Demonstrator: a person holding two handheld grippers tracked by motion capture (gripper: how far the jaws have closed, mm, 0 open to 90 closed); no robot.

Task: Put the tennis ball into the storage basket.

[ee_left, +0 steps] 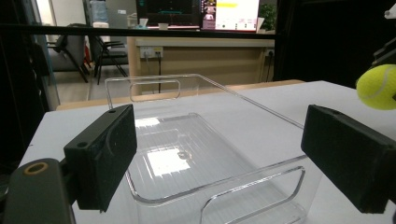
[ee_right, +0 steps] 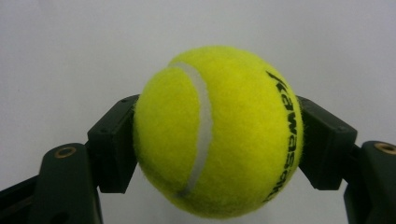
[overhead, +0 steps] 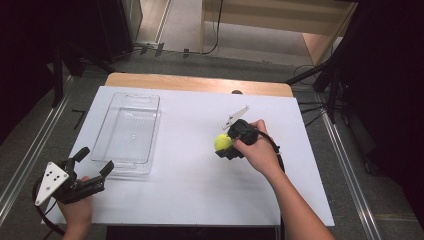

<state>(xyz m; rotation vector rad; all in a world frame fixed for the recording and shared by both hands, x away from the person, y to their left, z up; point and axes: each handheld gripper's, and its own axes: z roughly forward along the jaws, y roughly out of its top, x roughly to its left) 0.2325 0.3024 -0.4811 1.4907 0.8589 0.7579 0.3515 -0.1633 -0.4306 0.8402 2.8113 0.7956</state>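
Yellow-green felt covers the tennis ball, which sits clamped between the two black jaws of the right hand-held gripper; the right gripper view resolves its fuzzy nap, a curved white seam and black lettering on one side, against a plain white surface. From the high view the same ball appears as a small bright sphere at the tip of the right hand-held gripper, held over the right-centre of the white worktop, with the person's right hand wrapped around the gripper body and a grey three-cornered plate above it. The left hand-held gripper rests at the near left corner of the worktop, jaws spread wide with nothing between them, pointing at the near end of a clear plastic bin. The left gripper view shows what the high view does not: the bin is rectangular, thin-walled and glossy, with a ribbed floor, rounded corners and cut-out handle slots at both ends. Its matte block-shaped jaws frame the bin, and the ball hangs at the right edge, well apart from the bin.
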